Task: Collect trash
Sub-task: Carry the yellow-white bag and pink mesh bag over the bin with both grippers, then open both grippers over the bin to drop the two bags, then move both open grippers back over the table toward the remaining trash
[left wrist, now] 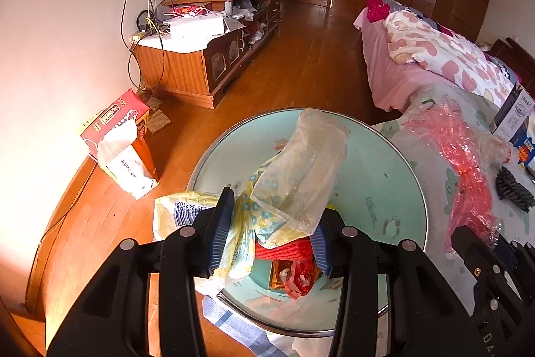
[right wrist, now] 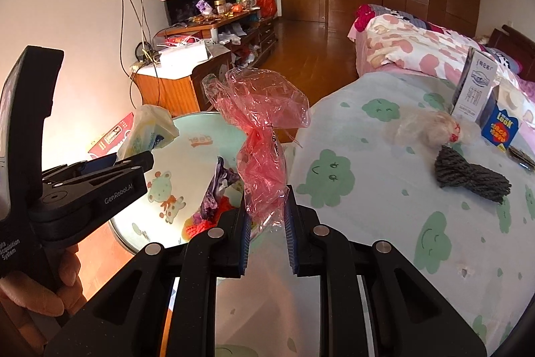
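My left gripper (left wrist: 267, 240) is shut on a crumpled yellowish plastic wrapper (left wrist: 294, 179) and holds it over a mint enamel basin (left wrist: 378, 173). In the basin lie red netting (left wrist: 287, 250) and other scraps. My right gripper (right wrist: 267, 226) is shut on a crinkled red plastic bag (right wrist: 260, 122) that stands up between its fingers, at the basin's right edge. The bag (left wrist: 464, 149) also shows in the left wrist view. The left gripper (right wrist: 100, 173) with its wrapper (right wrist: 150, 129) shows in the right wrist view, held by a hand.
A table with a cloud-print cloth (right wrist: 384, 189) holds a grey yarn bundle (right wrist: 471, 179), a clear bag (right wrist: 431, 129), and cartons (right wrist: 474, 86). A red box with a white bag (left wrist: 120, 143) stands on the wooden floor. A cluttered cabinet (left wrist: 200, 56) and a bed (left wrist: 434, 56) lie beyond.
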Motion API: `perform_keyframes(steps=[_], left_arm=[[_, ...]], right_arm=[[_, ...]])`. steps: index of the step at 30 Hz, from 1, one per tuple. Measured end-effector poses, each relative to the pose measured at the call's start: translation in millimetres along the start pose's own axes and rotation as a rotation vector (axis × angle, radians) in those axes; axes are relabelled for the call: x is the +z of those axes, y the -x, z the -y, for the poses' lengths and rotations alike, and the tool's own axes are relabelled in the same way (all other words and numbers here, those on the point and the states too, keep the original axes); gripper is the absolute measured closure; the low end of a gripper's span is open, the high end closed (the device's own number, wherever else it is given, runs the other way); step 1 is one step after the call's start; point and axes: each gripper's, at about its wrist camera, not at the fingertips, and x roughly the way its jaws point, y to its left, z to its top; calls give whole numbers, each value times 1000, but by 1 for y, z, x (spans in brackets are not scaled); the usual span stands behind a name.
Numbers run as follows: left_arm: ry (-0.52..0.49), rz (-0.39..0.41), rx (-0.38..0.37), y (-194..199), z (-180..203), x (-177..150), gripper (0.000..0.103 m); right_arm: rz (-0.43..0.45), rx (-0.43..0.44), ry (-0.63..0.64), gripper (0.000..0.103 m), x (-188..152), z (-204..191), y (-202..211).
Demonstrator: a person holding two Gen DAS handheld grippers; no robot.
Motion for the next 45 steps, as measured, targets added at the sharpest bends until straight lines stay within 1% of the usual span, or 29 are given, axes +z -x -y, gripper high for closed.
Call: perform_keyframes(steps=[9,12,13,14,15,16,17,21,26,29,33,37,39,40,41,43,45], left_arm=[[0,-20,5,-8,-1,-4,60],[-4,-23,4,-9,0,-5,60],[-5,-22,6,-9,0,-5,60],[-5,-23,6,-10,0,-5,60],[-4,-23,5,-10,0,-6,60],[-3,-23,3,-9,0,-5,60],[-3,-23,4,-9,0,-5,60],[-4,-22,3,-9,0,-6,60],[-17,-23,2,-10,4,-7,60],[-36,-17,5,-9,10,-10,60],[-64,-13,-1,-7,18,-13,51],[-83,-5,1,-2,26,-13,34],[-94,11,14,3,29,-13,31],[-99,19,20,6,30,-14,26],[-103,28,26,8,32,-14,19],[-110,54,43,16,35,-14,12],[-124,77,55,22,38,-15,8]], right_arm=[[-54,30,16,83,6,-11,-31],[-56,45,20,81,6,-10,-38],[-52,45,22,75,3,-9,-38],[-47,44,23,67,2,-9,-39],[-35,37,26,64,0,-8,-37],[-32,34,26,58,-2,-7,-38],[-30,32,22,57,-3,-6,-37],[-20,32,-5,57,-4,-3,-31],[22,-1,-25,57,-11,5,-13],[43,-17,-51,54,-16,14,-1],[52,-26,-83,53,-19,28,10],[61,-45,-118,53,-20,42,20],[65,-50,-128,53,-24,45,25],[68,-54,-136,53,-24,48,27],[73,-58,-142,52,-27,51,29],[84,-65,-153,50,-29,56,36],[90,-69,-157,47,-31,60,37]])
